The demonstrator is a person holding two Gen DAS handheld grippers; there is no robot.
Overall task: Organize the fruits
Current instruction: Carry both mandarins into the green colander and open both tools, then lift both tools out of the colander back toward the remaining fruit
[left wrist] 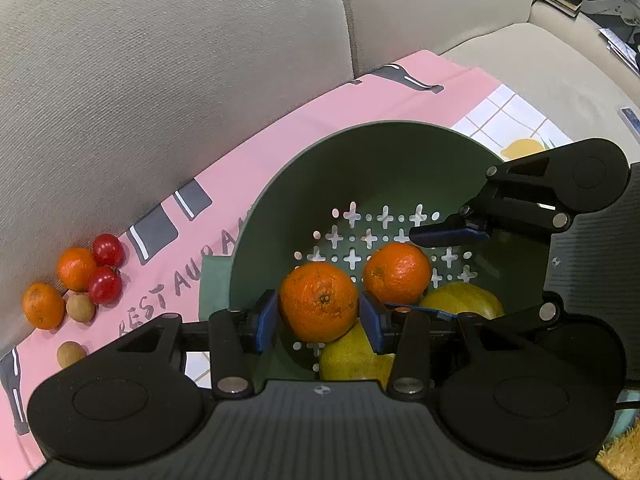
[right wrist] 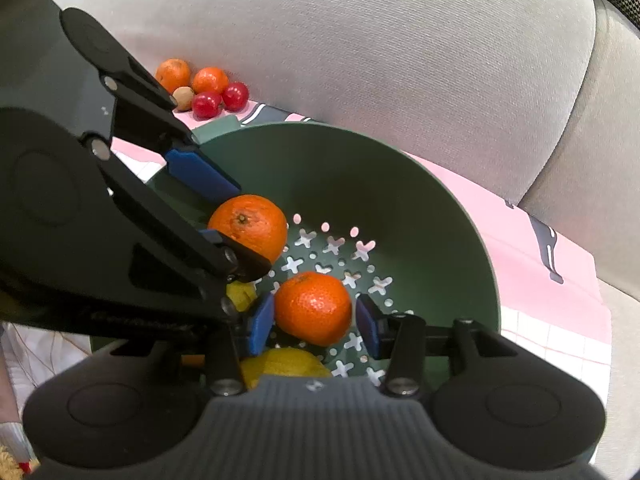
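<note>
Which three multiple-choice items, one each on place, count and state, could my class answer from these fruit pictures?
1. Where do the small red fruits lie?
A in the green bowl; B on the pink cloth; C on the floor.

2. How many small red fruits are there?
A one; B four; C two.

3. What is the left hand-held gripper doing?
A shut on an orange; B open and empty; C shut on a red fruit.

Answers:
1 B: they sit on the cloth against the sofa back, outside the green bowl.
2 C: both views show a pair.
3 A: its blue pads press the orange's sides.
</note>
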